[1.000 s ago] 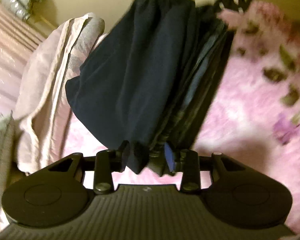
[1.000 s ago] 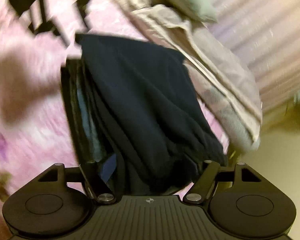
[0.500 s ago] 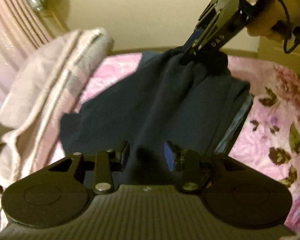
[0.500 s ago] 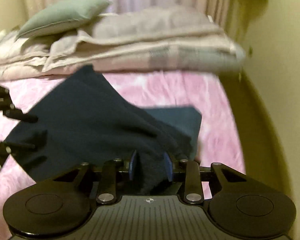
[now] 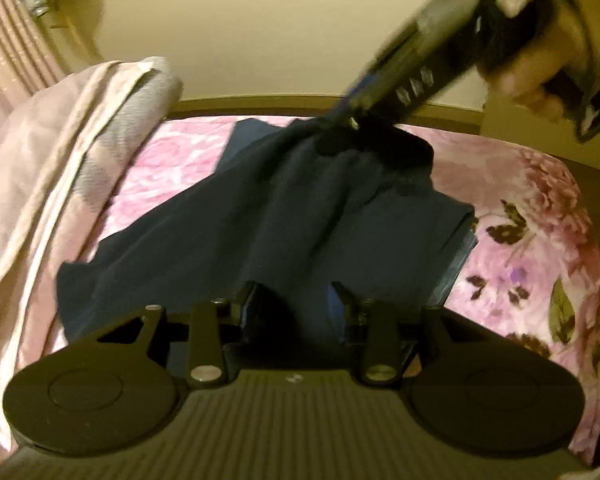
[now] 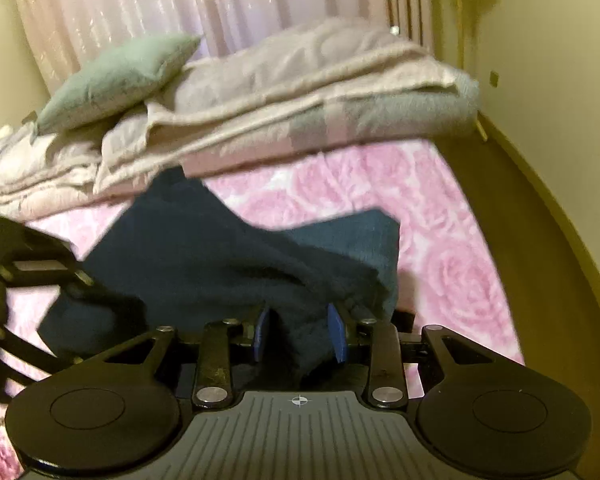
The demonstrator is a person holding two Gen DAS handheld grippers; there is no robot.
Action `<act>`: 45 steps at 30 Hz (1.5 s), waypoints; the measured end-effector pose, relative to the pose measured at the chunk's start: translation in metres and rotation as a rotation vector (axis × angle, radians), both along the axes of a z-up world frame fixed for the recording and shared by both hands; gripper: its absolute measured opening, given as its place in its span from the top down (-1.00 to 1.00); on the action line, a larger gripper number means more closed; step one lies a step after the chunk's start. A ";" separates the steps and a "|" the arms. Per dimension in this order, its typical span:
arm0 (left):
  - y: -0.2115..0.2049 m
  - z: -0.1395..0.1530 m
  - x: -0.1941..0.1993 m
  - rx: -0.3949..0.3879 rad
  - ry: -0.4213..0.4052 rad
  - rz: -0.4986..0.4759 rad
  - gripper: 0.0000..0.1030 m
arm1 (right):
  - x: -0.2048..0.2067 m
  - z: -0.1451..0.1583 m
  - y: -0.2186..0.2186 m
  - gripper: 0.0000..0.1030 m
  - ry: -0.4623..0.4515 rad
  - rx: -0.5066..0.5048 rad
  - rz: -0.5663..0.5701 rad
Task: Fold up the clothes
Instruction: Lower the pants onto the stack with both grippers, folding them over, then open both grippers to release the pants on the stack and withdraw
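Note:
A dark navy garment (image 5: 260, 220) is stretched between my two grippers just above the pink floral bed (image 5: 520, 240). In the left wrist view my left gripper (image 5: 292, 300) is shut on the garment's near edge, with cloth bunched between its pads. My right gripper (image 5: 340, 116) pinches the far end at the upper right, held by a person's hand (image 5: 540, 80). In the right wrist view the right gripper (image 6: 300, 328) is shut on a fold of the garment (image 6: 204, 248), and the left gripper (image 6: 88, 284) grips it at the left. A folded dark pile (image 6: 352, 236) lies under the garment.
A folded beige quilt (image 6: 300, 92) with a green pillow (image 6: 116, 76) on it lies along the bed's far side, below a pale curtain (image 6: 180, 0). The bed's edge and a brown floor strip (image 6: 520, 200) are on the right. The folded pile's edge (image 5: 456, 256) shows beside the garment.
The right gripper's jaws narrowed onto the garment. Both views swung round: the garment, bunched close before, now spreads low over the bed between the two grippers.

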State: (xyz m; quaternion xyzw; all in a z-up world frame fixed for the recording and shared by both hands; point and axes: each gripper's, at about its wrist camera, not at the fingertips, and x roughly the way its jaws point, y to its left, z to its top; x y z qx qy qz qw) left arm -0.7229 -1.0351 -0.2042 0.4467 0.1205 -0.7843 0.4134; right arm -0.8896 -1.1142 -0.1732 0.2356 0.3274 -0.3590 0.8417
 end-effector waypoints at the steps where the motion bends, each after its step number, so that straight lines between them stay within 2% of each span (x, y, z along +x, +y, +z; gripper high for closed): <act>1: -0.002 -0.003 -0.004 0.005 0.000 -0.003 0.37 | 0.000 0.007 0.004 0.38 -0.004 -0.015 0.001; 4: -0.005 -0.012 -0.012 0.015 0.002 0.003 0.39 | 0.002 0.015 0.018 0.38 0.019 -0.037 0.032; 6: -0.008 -0.015 -0.013 0.023 0.007 0.008 0.39 | 0.005 -0.001 0.023 0.38 0.088 -0.023 0.053; 8: -0.009 -0.015 -0.014 0.029 0.005 0.005 0.39 | -0.001 -0.020 0.021 0.38 0.100 -0.003 0.040; 9: -0.007 -0.013 -0.014 0.027 0.003 -0.001 0.39 | -0.006 -0.027 0.018 0.31 0.089 0.012 0.023; 10: -0.005 -0.010 -0.012 0.025 0.001 -0.007 0.39 | -0.011 -0.030 0.014 0.06 0.072 0.032 0.001; 13: 0.000 0.000 -0.001 0.012 0.004 -0.001 0.38 | -0.016 -0.031 0.007 0.00 0.064 0.050 -0.007; 18: 0.004 0.014 0.046 -0.015 0.008 0.128 0.38 | -0.015 -0.028 0.010 0.00 0.077 0.033 0.006; 21: -0.017 0.015 0.081 -0.013 0.004 0.232 0.38 | -0.013 -0.028 0.012 0.00 0.077 0.031 -0.004; 24: -0.049 0.020 0.107 -0.017 0.058 0.304 0.38 | -0.009 -0.028 0.013 0.00 0.093 0.017 -0.007; 27: -0.083 0.019 0.117 0.025 0.185 0.323 0.38 | -0.007 -0.029 0.015 0.00 0.107 0.009 -0.012; 29: -0.101 0.012 0.113 0.057 0.220 0.293 0.38 | -0.007 -0.030 0.015 0.00 0.108 0.005 -0.014; 31: -0.117 -0.004 0.102 0.070 0.181 0.263 0.36 | -0.008 -0.032 0.016 0.00 0.105 -0.002 -0.013; 34: -0.133 -0.028 0.093 0.080 0.134 0.270 0.33 | -0.010 -0.035 0.016 0.00 0.091 -0.006 -0.020; 39: -0.134 -0.032 0.092 0.087 0.143 0.300 0.33 | -0.010 -0.037 0.015 -0.04 0.077 -0.003 -0.043; 42: -0.122 -0.015 0.107 0.086 0.163 0.311 0.34 | -0.012 -0.035 0.015 -0.07 0.078 0.009 -0.051; 45: -0.093 0.008 0.130 0.069 0.169 0.354 0.35 | -0.011 -0.031 0.016 -0.08 0.079 0.015 -0.059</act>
